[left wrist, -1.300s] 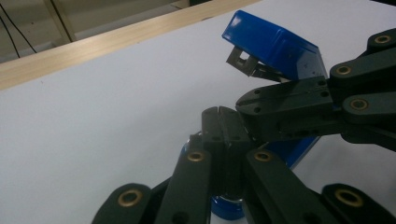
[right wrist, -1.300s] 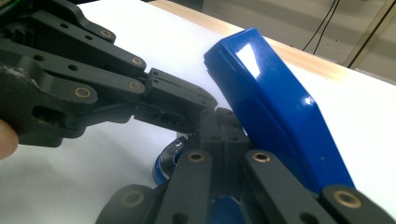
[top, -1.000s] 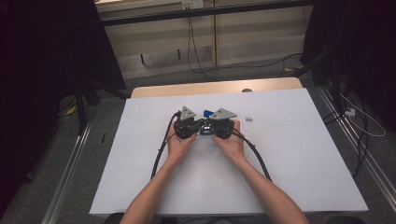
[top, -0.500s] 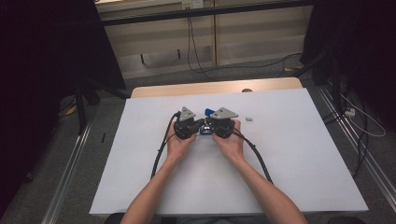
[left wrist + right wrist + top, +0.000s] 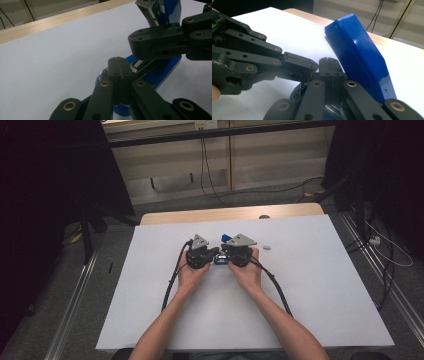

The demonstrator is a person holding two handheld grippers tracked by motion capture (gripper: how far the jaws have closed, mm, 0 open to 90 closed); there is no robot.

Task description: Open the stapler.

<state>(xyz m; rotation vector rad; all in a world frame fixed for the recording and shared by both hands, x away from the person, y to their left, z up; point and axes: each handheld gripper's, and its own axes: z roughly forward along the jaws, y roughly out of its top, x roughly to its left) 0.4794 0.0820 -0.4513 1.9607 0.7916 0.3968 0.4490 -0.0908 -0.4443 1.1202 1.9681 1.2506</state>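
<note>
While your forearms reach in from the near edge of the white table (image 5: 310, 310), your left gripper (image 5: 212, 254) and right gripper (image 5: 226, 254) meet tip to tip at its middle, both with jaws pressed fully together and nothing clamped between them. The blue stapler (image 5: 223, 251) sits between and just beyond the two, its top arm swung up and open, its metal channel exposed by the left jaws. A small white piece (image 5: 266, 247) lies farther right, apart.
</note>
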